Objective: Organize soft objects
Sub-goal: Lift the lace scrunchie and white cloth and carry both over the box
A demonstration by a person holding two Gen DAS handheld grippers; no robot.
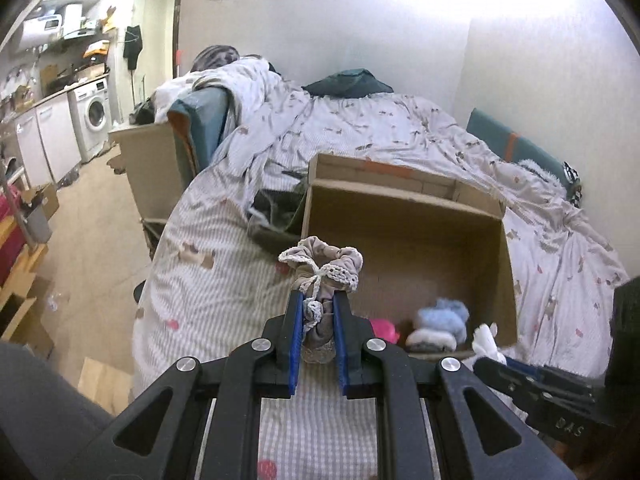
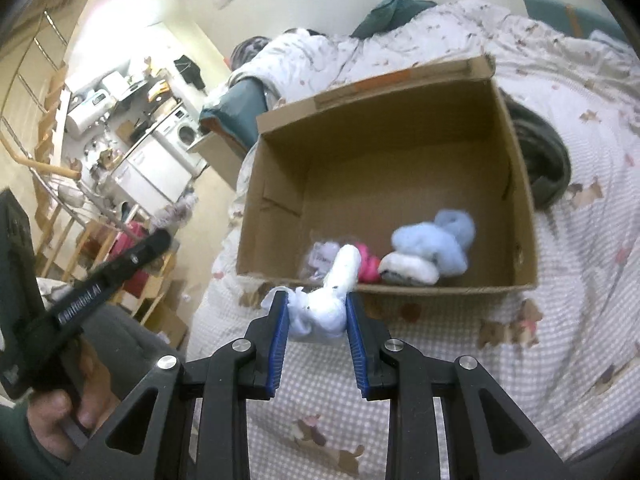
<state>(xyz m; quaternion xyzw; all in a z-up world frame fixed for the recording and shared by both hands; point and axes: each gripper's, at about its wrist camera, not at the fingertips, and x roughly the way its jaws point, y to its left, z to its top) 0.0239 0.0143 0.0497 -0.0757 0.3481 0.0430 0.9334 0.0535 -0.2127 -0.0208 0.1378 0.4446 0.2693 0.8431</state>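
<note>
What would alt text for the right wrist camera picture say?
The right claw grips a pale blue-white soft toy at the near edge of an open cardboard box on a bed; inside lie light blue, white and pink soft items.

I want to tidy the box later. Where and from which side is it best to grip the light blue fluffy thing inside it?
Probably the upper blue lump of the fluffy toy, from straight above. It lies low on the floor of the box, with the walls blocking the sides and a white piece pressed against its near side.

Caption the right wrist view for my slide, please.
Right gripper clamps a white soft toy above the cardboard box rim.
</note>
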